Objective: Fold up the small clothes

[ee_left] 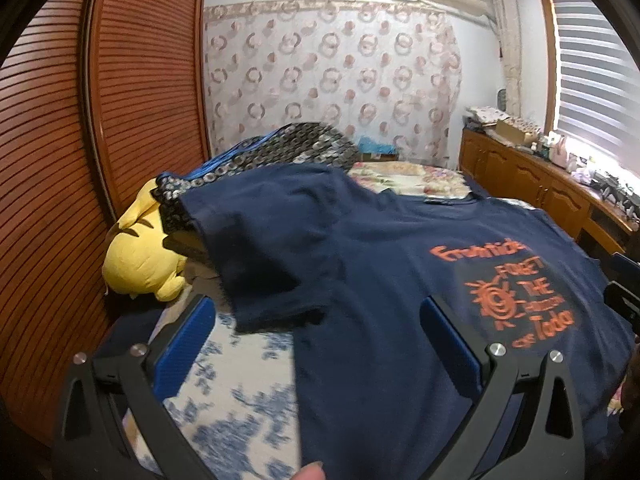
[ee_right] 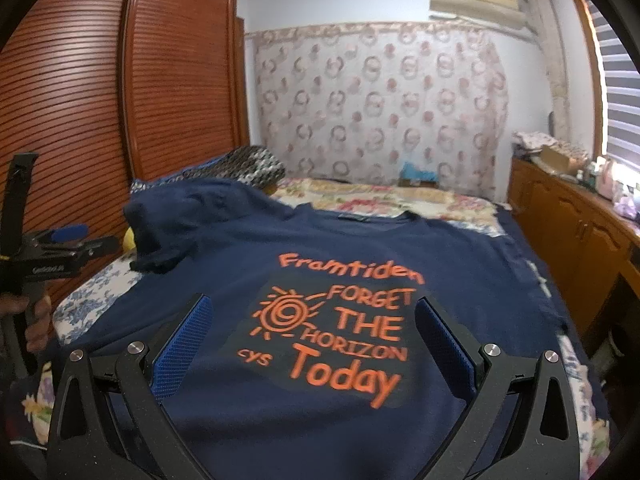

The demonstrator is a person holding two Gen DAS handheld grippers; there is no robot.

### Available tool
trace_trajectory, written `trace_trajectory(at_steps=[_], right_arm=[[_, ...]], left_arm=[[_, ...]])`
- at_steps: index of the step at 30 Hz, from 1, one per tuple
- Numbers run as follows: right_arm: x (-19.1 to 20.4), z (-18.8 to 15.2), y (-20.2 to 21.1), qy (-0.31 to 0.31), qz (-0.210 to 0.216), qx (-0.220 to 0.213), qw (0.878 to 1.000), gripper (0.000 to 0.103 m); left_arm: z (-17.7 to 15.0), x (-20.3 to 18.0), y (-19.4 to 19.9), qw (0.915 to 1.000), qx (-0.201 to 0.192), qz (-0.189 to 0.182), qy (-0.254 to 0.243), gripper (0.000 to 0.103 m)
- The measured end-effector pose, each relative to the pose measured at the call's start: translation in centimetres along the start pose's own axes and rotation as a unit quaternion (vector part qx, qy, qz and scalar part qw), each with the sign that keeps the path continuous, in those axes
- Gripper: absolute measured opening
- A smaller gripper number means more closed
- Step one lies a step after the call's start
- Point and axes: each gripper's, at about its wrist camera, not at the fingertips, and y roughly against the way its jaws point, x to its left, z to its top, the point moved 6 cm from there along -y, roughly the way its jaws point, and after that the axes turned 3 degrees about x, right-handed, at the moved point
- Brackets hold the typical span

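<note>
A navy T-shirt (ee_right: 240, 264) with an orange print lies spread on the bed, collar toward the far end. In the left wrist view the same T-shirt (ee_left: 380, 248) has its left sleeve (ee_left: 264, 252) rumpled over a pile at the bed's left side. My left gripper (ee_left: 316, 316) hovers open above the shirt's left edge, nothing between its blue pads. The right gripper (ee_right: 312, 320) hangs open over the printed chest. The left gripper (ee_right: 68, 240) also shows at the left edge of the right wrist view, held by a hand.
A yellow plush toy (ee_left: 140, 252) and a patterned dark bundle (ee_left: 280, 148) lie at the bed's left side by the louvred wardrobe (ee_left: 60, 160). Floral bedding (ee_right: 380, 200) covers the far end. A wooden cabinet (ee_right: 572, 224) with clutter runs along the right under the window.
</note>
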Motion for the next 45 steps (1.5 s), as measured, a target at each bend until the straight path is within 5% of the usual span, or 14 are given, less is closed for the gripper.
trace_trajectory(at_steps=[14,20,31,37,40,42,45], right_arm=[[2.3,-0.8,-4.8,0.014,0.042,0.054,0.998,0.103],[2.8,-1.5,-5.4,0.024,0.057,0.075,0.995,0.102],[3.2,-2.5,-6.6,0.028,0.078,0.104,0.991,0.102],[3.0,-2.6,-6.4,0.03,0.079,0.101,0.991,0.102],[3.2,-2.5,-6.4,0.033,0.081,0.099,0.991,0.102],[3.2,-2.5,-6.4,0.032,0.082,0.099,0.991,0.102],[3.3,-2.4,-6.4,0.031,0.082,0.098,0.991,0.102]], left_arm=[[0.9,6.3,-5.2,0.9991,0.037,0.006,0.02,0.098],[0.1,6.5,-8.1,0.9963,0.079,-0.019,0.027,0.085],[0.9,7.2,-10.4,0.9953,0.092,-0.02,0.021,0.081],[0.3,7.4,-11.1,0.994,0.1,-0.037,0.023,0.055],[0.1,7.3,-11.2,0.9933,0.104,-0.045,0.02,0.036],[0.1,7.2,-11.1,0.993,0.105,-0.05,0.02,0.013],[0.4,7.2,-10.5,0.9938,0.099,-0.05,0.016,0.003]])
